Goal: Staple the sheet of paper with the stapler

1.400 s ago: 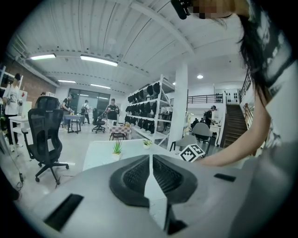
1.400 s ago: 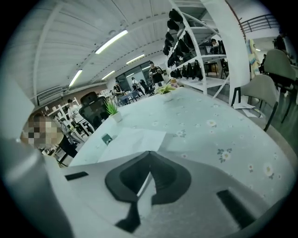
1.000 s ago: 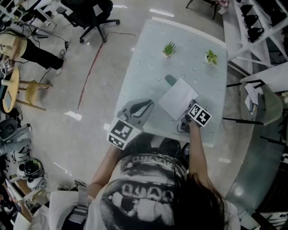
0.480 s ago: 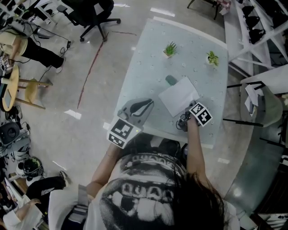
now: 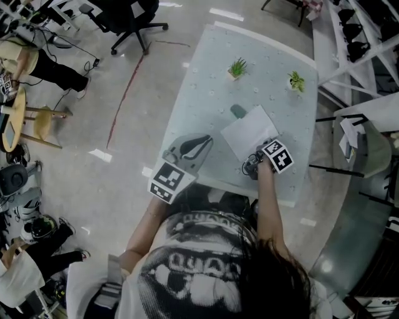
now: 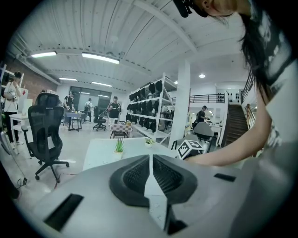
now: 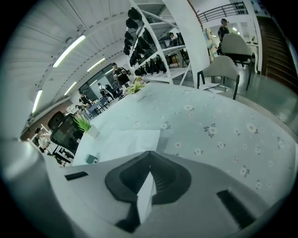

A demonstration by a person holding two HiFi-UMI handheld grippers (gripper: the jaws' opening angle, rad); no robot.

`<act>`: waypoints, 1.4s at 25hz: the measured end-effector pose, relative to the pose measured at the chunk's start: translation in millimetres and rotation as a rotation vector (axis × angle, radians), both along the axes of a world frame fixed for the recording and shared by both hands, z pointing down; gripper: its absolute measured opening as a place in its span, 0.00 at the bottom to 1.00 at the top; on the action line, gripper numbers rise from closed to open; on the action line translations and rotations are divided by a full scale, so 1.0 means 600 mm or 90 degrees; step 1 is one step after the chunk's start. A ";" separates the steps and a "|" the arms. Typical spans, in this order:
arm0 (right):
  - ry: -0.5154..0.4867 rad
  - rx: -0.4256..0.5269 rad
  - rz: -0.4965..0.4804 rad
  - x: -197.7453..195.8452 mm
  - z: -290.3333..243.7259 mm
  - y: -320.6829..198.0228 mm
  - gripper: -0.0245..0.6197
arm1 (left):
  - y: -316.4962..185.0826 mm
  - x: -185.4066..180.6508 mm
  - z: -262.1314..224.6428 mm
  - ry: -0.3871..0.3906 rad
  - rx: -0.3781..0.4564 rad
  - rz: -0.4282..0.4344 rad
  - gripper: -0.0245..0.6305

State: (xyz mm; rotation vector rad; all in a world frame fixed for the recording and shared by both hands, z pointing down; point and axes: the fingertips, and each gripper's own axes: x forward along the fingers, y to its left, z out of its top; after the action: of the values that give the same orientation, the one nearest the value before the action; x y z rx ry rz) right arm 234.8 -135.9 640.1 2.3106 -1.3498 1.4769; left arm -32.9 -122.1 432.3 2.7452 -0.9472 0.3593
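Observation:
The white sheet of paper (image 5: 248, 132) lies on the pale flowered table (image 5: 206, 106); its near right corner is at my right gripper (image 5: 263, 149). Seen from the right gripper view, the sheet of paper (image 7: 125, 142) runs up to my right gripper (image 7: 149, 153), which is shut with a white sliver of paper between its pads. The small teal stapler (image 5: 237, 111) stands at the sheet's far left corner, and the same stapler (image 7: 91, 159) shows left of the jaws. My left gripper (image 5: 209, 142) hovers over the table's near left part, shut and holding nothing; its jaw tips (image 6: 151, 155) meet.
Two small potted plants (image 5: 235, 67) (image 5: 293, 81) stand at the table's far side. A white chair (image 5: 368, 146) is right of the table and an office chair (image 5: 128, 15) stands on the floor at far left. People sit and stand at the left edge.
My right gripper has rolled and shifted slightly, and the sheet's near corner has moved a little with it. The left gripper has hardly moved. People at the left have walked.

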 end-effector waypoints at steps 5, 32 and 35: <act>0.015 -0.018 -0.003 0.010 0.000 0.001 0.05 | -0.005 -0.001 0.003 0.000 -0.002 -0.002 0.07; -0.017 0.066 -0.058 -0.043 -0.027 -0.054 0.07 | -0.005 -0.030 0.018 0.007 -0.019 -0.034 0.07; -0.024 0.086 -0.070 -0.039 -0.028 -0.058 0.21 | -0.005 -0.032 0.022 0.008 -0.021 -0.034 0.07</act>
State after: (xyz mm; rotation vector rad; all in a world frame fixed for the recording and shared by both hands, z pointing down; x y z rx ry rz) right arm 211.6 -170.8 623.0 2.2537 -1.6070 1.4443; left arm -52.1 -124.9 445.5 2.6832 -1.0002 0.3444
